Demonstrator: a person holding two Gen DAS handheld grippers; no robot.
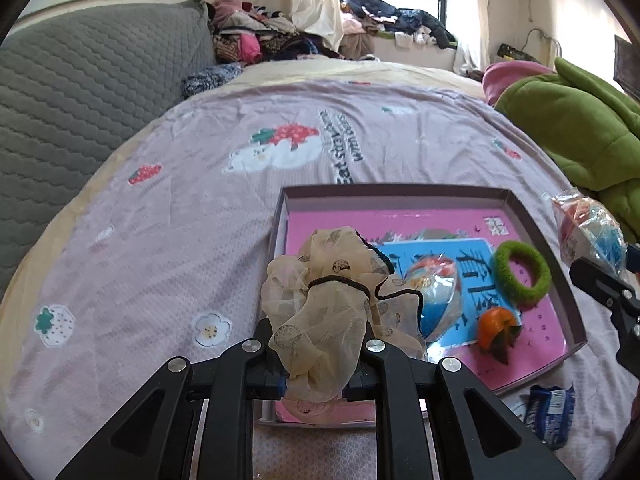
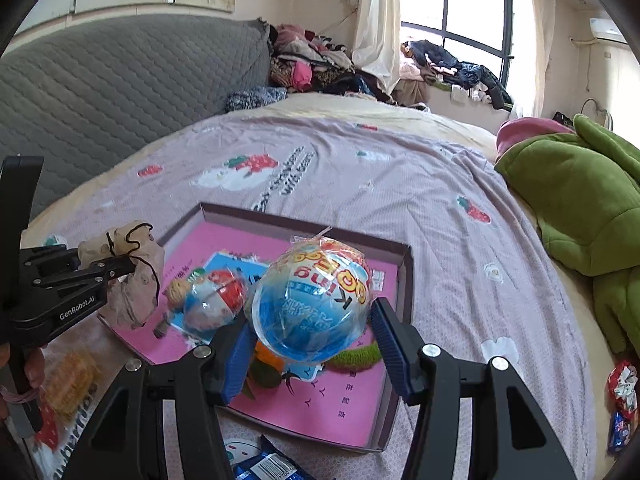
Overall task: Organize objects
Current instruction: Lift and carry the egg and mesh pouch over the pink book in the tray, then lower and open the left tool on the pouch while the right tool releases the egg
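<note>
My left gripper (image 1: 316, 356) is shut on a beige gauze scrunchie (image 1: 328, 296) with a black elastic, held over the near left corner of a shallow pink box (image 1: 400, 191). The scrunchie hides the fingertips. In the right wrist view my right gripper (image 2: 314, 344) is shut on a plastic-wrapped blue and white toy egg (image 2: 316, 304), above the box (image 2: 406, 292). The box holds a second wrapped egg (image 1: 436, 292), a green hair tie (image 1: 520, 276) and an orange toy fruit (image 1: 498, 330). The left gripper (image 2: 116, 268) and its scrunchie (image 2: 136, 280) show at the left of the right wrist view.
The box lies on a pink quilt (image 1: 180, 260) over a bed. A blue snack packet (image 1: 552, 412) lies by the box's near edge. A green plush (image 1: 580, 132) sits at the right, a grey headboard (image 1: 80, 100) at the left. Wrapped sweets (image 2: 622, 388) lie at the far right.
</note>
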